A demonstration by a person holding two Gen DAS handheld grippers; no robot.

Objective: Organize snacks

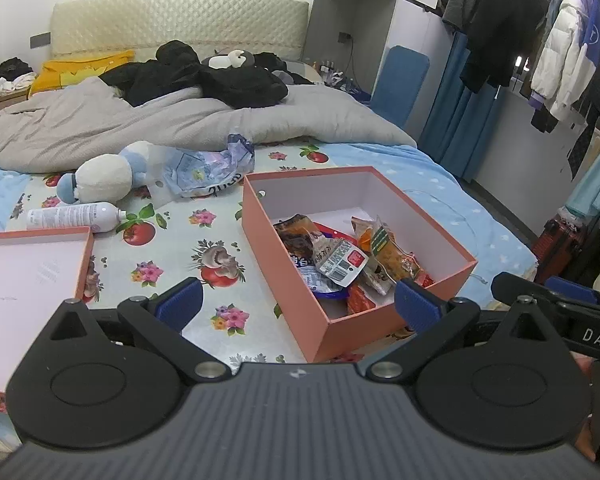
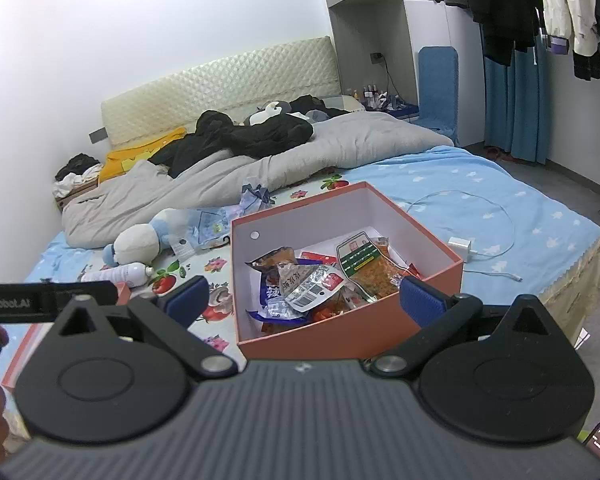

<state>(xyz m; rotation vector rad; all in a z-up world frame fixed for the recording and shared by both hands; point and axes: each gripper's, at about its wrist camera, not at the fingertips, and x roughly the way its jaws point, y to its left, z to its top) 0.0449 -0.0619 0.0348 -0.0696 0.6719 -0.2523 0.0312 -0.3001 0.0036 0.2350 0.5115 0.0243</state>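
Observation:
An open salmon-pink box (image 1: 292, 280) (image 2: 340, 332) sits on the flowered sheet near the bed's foot. Several snack packets (image 1: 340, 258) (image 2: 320, 284) lie piled inside it, at its near end. The box's lid (image 1: 28, 276) lies upturned to the left, seen only in the left wrist view apart from a corner. My left gripper (image 1: 298, 304) hovers open just short of the box's near corner, nothing between its blue pads. My right gripper (image 2: 304, 300) also stands open, held above the box's near wall with the packets showing between its fingers.
A white spray bottle (image 1: 76, 216), a plush toy (image 1: 108, 178) and a crumpled plastic bag (image 1: 208, 168) lie beyond the lid. A grey duvet (image 1: 140, 128) with dark clothes fills the bed's head. A white charger and cable (image 2: 466, 250) lie right of the box. Clothes hang at right.

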